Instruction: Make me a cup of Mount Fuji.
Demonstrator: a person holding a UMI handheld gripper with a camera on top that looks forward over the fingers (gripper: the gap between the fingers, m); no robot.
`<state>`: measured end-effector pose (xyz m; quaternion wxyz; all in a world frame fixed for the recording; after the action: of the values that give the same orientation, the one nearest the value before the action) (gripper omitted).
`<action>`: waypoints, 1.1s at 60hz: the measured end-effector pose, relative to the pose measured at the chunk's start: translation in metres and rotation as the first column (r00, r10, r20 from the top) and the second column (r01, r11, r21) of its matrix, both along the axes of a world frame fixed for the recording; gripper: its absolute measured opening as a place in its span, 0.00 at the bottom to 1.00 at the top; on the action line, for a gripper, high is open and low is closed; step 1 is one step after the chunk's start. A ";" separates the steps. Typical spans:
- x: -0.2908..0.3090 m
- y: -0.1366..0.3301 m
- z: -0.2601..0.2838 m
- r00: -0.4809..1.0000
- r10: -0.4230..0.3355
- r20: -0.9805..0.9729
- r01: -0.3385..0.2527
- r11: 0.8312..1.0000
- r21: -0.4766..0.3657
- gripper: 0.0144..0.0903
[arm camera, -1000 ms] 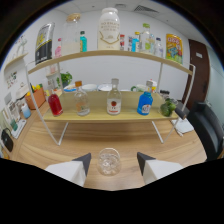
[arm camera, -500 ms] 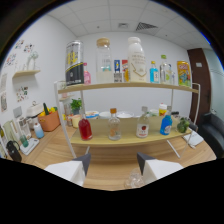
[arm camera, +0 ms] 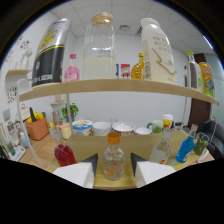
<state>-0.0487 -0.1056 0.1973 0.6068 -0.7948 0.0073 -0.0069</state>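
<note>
The gripper [arm camera: 113, 165] points at a two-tier wooden shelf [arm camera: 115, 86], its two fingers spread apart with a clear gap, gripping nothing. Straight ahead at twelve o'clock from the fingertips, and partly framed between them, stands a small clear bottle with an orange cap [arm camera: 113, 157] on the lower shelf board; whether the fingers touch it cannot be told, though space shows on both sides of its neck. At about ten o'clock from the gripper sits a squat red bottle [arm camera: 64, 155], and at two o'clock a clear bottle [arm camera: 161, 150], with a blue bottle [arm camera: 185, 148] just beyond it further right. Behind these, a row of white bowls [arm camera: 112, 128] lines the back of the lower board. Up on the top board, at twelve o'clock, rises a large glass jar with a tan lid [arm camera: 101, 47], holding something white in its lower part. To its left stands a tall black and yellow can [arm camera: 50, 51] with a small pink bottle [arm camera: 72, 70] beside it; to its right, a big white jug [arm camera: 157, 50].
</note>
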 end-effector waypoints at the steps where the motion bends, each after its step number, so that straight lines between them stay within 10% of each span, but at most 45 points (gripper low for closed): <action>1: 0.000 0.001 -0.002 1.000 0.001 -0.003 -0.001 1.000 -0.005 0.54; 8: -0.002 0.007 -0.010 1.000 0.000 -0.007 0.000 1.000 -0.020 0.30; 40: -0.019 -0.048 0.017 0.997 0.069 -0.016 -0.068 0.997 0.023 0.28; 66: -0.024 -0.113 -0.060 0.921 0.005 -0.389 -0.056 0.991 -0.119 0.28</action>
<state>-0.0726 -0.2182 0.1369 0.5414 -0.8175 0.1144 0.1596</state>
